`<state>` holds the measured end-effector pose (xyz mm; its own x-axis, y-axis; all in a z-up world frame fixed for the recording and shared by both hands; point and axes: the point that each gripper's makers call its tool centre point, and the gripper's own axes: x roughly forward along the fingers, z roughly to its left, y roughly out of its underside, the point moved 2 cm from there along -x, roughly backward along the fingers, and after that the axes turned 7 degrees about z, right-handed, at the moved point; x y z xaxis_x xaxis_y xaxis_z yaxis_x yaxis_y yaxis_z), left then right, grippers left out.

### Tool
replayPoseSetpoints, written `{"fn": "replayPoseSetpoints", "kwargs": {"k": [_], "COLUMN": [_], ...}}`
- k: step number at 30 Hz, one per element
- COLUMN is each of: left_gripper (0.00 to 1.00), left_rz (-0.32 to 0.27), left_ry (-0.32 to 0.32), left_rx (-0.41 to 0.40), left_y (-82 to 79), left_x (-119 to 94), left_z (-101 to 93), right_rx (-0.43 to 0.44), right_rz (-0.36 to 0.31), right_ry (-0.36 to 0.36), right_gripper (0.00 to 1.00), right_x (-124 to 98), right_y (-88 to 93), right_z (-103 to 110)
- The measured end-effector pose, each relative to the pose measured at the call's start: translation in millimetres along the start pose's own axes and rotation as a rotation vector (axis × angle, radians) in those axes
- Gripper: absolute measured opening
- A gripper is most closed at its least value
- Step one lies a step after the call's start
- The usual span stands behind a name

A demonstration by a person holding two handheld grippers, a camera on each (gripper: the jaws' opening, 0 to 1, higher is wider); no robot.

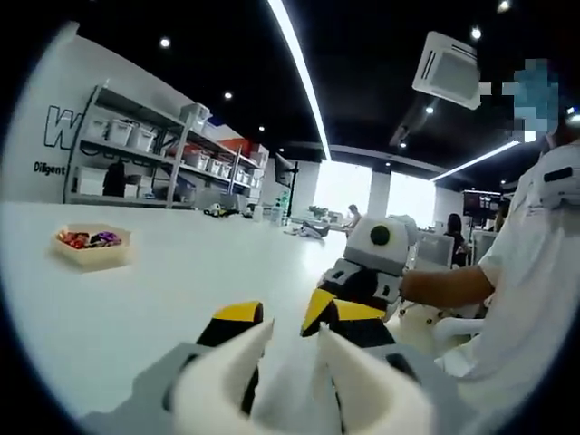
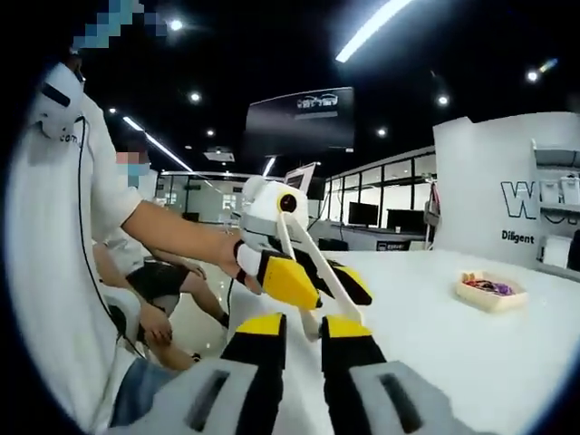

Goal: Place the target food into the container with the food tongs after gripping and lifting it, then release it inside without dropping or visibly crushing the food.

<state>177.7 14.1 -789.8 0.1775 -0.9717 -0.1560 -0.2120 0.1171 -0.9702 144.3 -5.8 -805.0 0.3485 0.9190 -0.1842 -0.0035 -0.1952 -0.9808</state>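
Left hand-held gripper (image 1: 276, 319) parted, tray (image 1: 92, 246) apart

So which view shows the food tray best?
The left gripper view shows the tray best: it looks slightly larger there, with the colourful food visible inside. In the right gripper view the tray sits far off at the right edge, smaller and less clear.

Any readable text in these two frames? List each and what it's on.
"W": big outlined letter on the white wall, cut off by the shelves; the rest is hidden.
"Diligent": small dark word under it on that wall; in the left gripper view it runs behind the shelves.
Hanging dark screen: a pale mark at its top, too blurred to read.
Shelf bins, the tray and both grippers: no text legible.
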Motion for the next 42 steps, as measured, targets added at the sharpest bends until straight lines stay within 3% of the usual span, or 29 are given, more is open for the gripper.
{"fn": "replayPoseSetpoints", "kwargs": {"k": [1, 6, 19, 23, 26, 29, 37, 42], "left_gripper": [0.28, 0.28, 0.28, 0.31, 0.32, 0.34, 0.33, 0.30], "left_rz": [-0.002, -0.018, -0.042, -0.052, -0.032, -0.021, 0.029, 0.071], "left_ry": [0.007, 0.040, 0.110, 0.122, 0.137, 0.125, 0.119, 0.114], "left_rx": [0.004, 0.002, -0.012, 0.044, 0.044, 0.038, 0.087, 0.095], "left_y": [-0.3, -3.3, -3.8, -3.7, -1.5, -0.2, 8.6, 16.1], "left_x": [0.3, 0.9, 6.5, 7.3, 7.3, 6.9, 3.3, -1.9], "left_z": [-0.9, -7.1, -16.2, -18.7, -21.6, -18.2, -16.4, -13.0], "right_rx": [0.008, 0.034, 0.076, 0.103, 0.046, 0.085, 0.054, 0.083], "right_rz": [-0.004, -0.029, 0.009, 0.005, 0.028, 0.039, 0.103, 0.140], "right_ry": [0.000, -0.040, -0.112, -0.147, -0.158, -0.168, -0.199, -0.226], "right_gripper": [0.01, 0.00, 0.00, 0.00, 0.00, 0.00, 0.00, 0.00], "right_x": [-1.3, -4.9, -5.3, -7.1, -7.7, -8.0, -12.4, -20.1], "right_y": [-0.6, -3.5, 0.0, 0.3, 1.6, 0.6, 5.6, 11.2], "right_z": [-1.2, 1.6, 9.7, 14.0, 18.9, 16.2, 14.5, 9.8]}}
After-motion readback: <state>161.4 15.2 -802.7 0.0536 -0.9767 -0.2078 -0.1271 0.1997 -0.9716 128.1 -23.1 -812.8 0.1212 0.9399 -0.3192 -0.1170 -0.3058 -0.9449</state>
